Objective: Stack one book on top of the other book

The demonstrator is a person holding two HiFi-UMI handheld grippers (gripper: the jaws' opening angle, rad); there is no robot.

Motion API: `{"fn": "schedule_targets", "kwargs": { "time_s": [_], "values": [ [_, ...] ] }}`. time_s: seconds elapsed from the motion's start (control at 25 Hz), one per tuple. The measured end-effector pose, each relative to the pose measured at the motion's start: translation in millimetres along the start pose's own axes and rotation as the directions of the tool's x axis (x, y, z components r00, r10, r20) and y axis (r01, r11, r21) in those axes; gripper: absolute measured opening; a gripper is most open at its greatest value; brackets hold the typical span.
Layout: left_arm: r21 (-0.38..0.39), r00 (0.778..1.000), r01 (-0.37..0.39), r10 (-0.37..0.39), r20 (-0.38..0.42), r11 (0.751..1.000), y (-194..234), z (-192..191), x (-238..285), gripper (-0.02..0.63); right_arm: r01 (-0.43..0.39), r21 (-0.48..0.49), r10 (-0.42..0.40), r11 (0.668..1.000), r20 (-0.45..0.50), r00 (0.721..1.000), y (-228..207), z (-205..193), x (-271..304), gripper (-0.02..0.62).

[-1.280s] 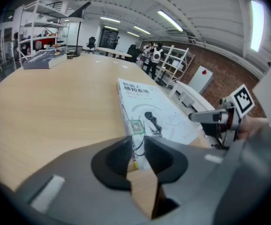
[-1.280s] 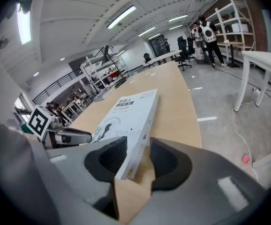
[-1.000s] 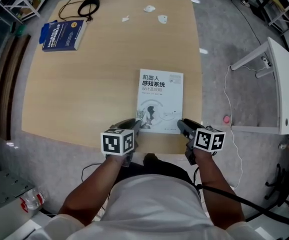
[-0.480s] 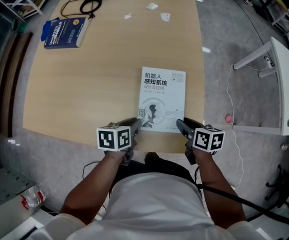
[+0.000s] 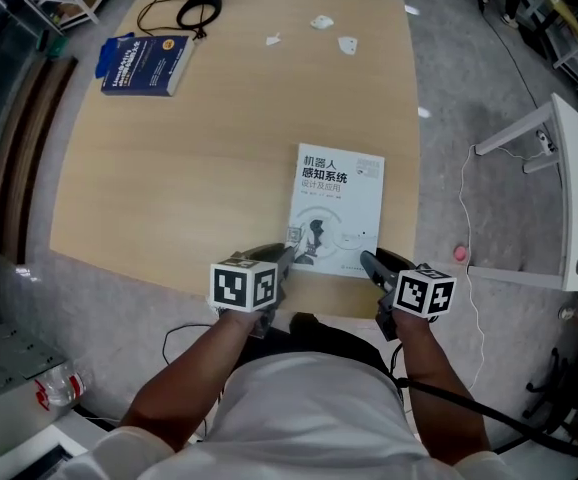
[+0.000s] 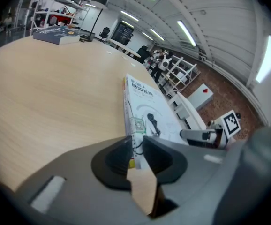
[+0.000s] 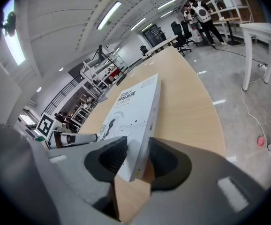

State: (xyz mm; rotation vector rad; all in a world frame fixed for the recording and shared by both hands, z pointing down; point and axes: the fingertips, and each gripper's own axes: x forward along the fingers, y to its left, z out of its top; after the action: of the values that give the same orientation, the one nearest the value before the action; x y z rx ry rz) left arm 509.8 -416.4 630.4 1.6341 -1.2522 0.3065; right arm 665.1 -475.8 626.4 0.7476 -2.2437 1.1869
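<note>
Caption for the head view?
Left claw, its jaws just closed, and right claw grip the white paperback book by near corners; thick blue book lies far-left.

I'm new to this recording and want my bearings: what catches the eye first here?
First, the white book lying at the near edge of the wooden table, with the left gripper and the right gripper each clamped on one near corner; the left jaws have just been closing on it. Next, the blue book, alone at the table's far left corner.

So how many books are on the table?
2. The white book lies at the table's near edge; the blue book lies at its far left corner. None looks hidden.
</note>
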Motion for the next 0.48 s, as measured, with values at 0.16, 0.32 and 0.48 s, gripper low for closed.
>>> {"fn": "schedule_targets", "kwargs": {
  "time_s": [0.16, 0.32, 0.48],
  "values": [
    [-0.008, 1.0, 0.018, -0.018, -0.001, 1.0, -0.3, -0.1, 0.9, 0.083, 0.002, -0.014, -0.002, 1.0, -0.02, 1.0, -1.0, 0.8, -0.9, 0.144],
    [0.036, 1.0, 0.004, -0.003, -0.009, 0.999, -1.7, -1.1, 2.5, 0.083, 0.021, -0.037, -0.022, 0.999, -0.037, 0.999, -1.4, 0.3, -0.5, 0.144],
    [0.049, 1.0, 0.002, -0.002, -0.005, 0.999, -2.5, -1.1, 5.0, 0.083, 0.035, -0.04, -0.037, 0.999, -0.036, 0.999, -3.2, 0.5, -1.2, 0.143]
  ]
}}
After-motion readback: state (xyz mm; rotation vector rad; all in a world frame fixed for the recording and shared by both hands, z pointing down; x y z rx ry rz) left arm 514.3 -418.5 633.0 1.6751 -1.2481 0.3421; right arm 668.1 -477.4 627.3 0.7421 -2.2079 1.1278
